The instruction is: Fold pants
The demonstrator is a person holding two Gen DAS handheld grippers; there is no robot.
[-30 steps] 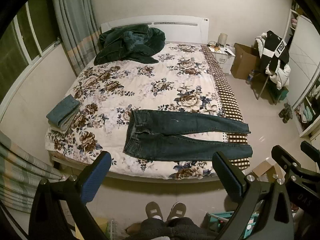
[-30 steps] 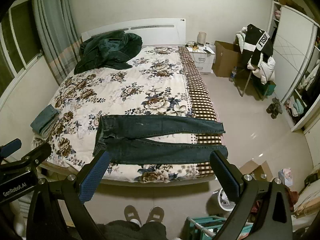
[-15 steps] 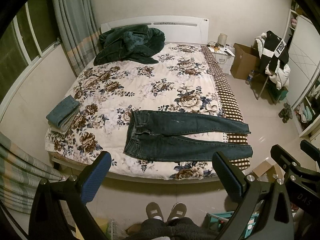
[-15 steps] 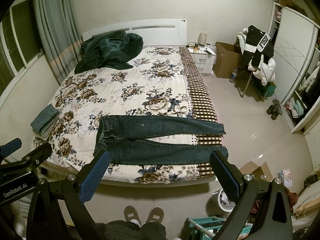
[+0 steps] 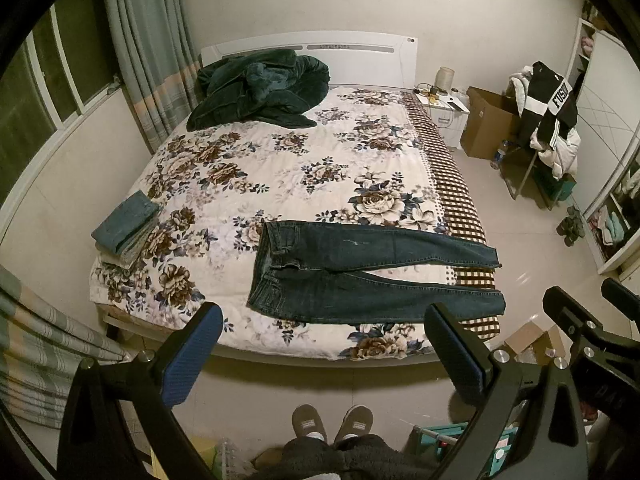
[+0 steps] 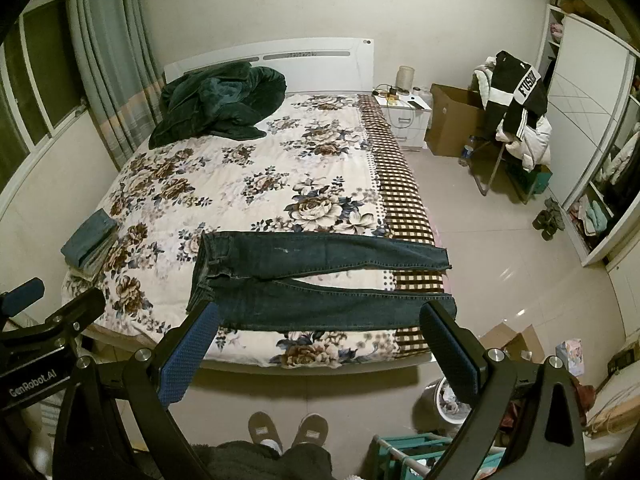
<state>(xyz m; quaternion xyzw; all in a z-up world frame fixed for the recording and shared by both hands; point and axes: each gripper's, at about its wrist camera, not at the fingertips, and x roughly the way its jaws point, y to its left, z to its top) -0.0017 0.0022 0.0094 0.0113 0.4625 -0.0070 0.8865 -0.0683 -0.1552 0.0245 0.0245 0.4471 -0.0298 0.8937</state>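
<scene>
Dark blue jeans [image 5: 360,272] lie flat near the foot edge of a floral bed [image 5: 280,176], waistband to the left, both legs stretched right over the checked border. They also show in the right wrist view [image 6: 312,280]. My left gripper [image 5: 324,344] is open and empty, held off the bed's foot edge, well short of the jeans. My right gripper [image 6: 320,340] is open and empty too, at about the same distance. Each gripper shows at the edge of the other's view.
A stack of folded clothes [image 5: 126,228] lies at the bed's left edge. A dark green blanket [image 5: 260,88] is heaped by the headboard. A nightstand [image 5: 442,112], cardboard box [image 5: 486,124] and clothes-laden chair [image 5: 548,128] stand right. My slippered feet [image 5: 332,428] are on the tiled floor.
Almost nothing; both views have drifted very slightly. The jeans have not moved and both grippers stay open.
</scene>
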